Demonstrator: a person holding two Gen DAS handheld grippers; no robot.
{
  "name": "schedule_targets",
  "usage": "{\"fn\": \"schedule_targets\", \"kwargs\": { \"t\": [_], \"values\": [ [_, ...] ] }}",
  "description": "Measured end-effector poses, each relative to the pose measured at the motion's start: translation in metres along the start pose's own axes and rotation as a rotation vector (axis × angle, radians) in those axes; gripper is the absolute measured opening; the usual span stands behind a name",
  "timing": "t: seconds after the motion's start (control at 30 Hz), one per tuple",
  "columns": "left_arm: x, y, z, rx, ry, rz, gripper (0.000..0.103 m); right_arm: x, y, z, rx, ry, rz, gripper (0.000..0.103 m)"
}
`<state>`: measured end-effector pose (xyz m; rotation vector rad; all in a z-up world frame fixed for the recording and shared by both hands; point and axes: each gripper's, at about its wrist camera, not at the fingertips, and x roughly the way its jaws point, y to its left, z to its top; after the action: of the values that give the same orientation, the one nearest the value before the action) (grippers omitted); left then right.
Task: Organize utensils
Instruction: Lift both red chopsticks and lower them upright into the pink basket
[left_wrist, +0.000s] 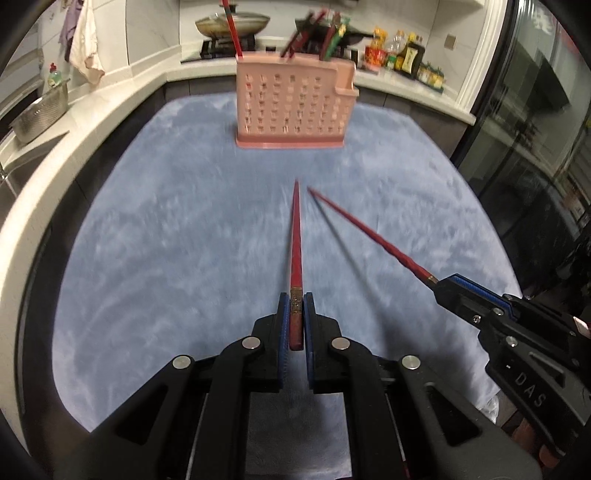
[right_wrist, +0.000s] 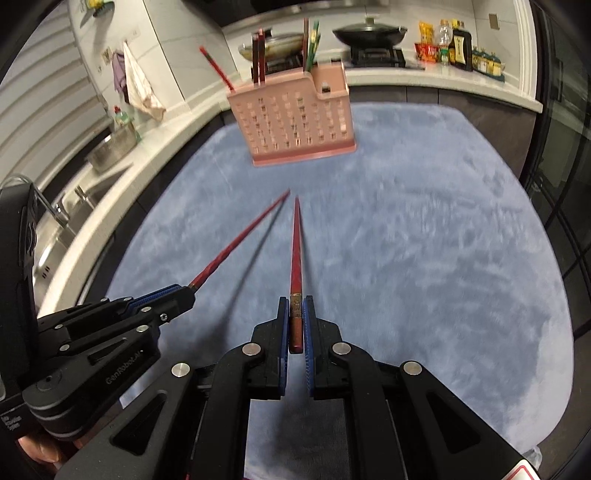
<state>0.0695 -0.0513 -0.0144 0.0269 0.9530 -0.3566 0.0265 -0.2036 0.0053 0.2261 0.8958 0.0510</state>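
Red chopsticks (left_wrist: 296, 236) (right_wrist: 296, 243) are pointing tips-first toward the pink perforated utensil holder (left_wrist: 293, 103), one clamped in each of the left gripper (left_wrist: 295, 314) and right gripper (right_wrist: 295, 317), above the blue cloth (left_wrist: 184, 240), "GenRobot" showing on the left.

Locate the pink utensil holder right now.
The pink utensil holder stands upright at the far edge of the blue mat, ahead of both held chopstick tips, in front of the stove counter.

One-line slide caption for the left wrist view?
Left tongs and right tongs each hold a red chopstick, aimed at the pink holder.
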Motion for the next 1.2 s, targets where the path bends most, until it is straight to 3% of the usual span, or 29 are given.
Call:
{"fn": "schedule_targets", "kwargs": {
  "t": [0.37,0.77,1.2],
  "values": [
    [-0.047,0.017,0.070,-0.029,-0.161,-0.009,0.007,-0.039,-0.001,0.069,0.004,-0.170,0.027,0.007],
    [-0.080,0.017,0.153,0.000,-0.300,0.016,0.007,-0.056,-0.002,0.141,0.006,-0.297,0.073,0.007],
    [-0.114,0.023,0.259,0.007,-0.483,0.047,0.007,-0.081,-0.006,0.260,0.014,-0.489,0.098,0.007]
  ]
}}
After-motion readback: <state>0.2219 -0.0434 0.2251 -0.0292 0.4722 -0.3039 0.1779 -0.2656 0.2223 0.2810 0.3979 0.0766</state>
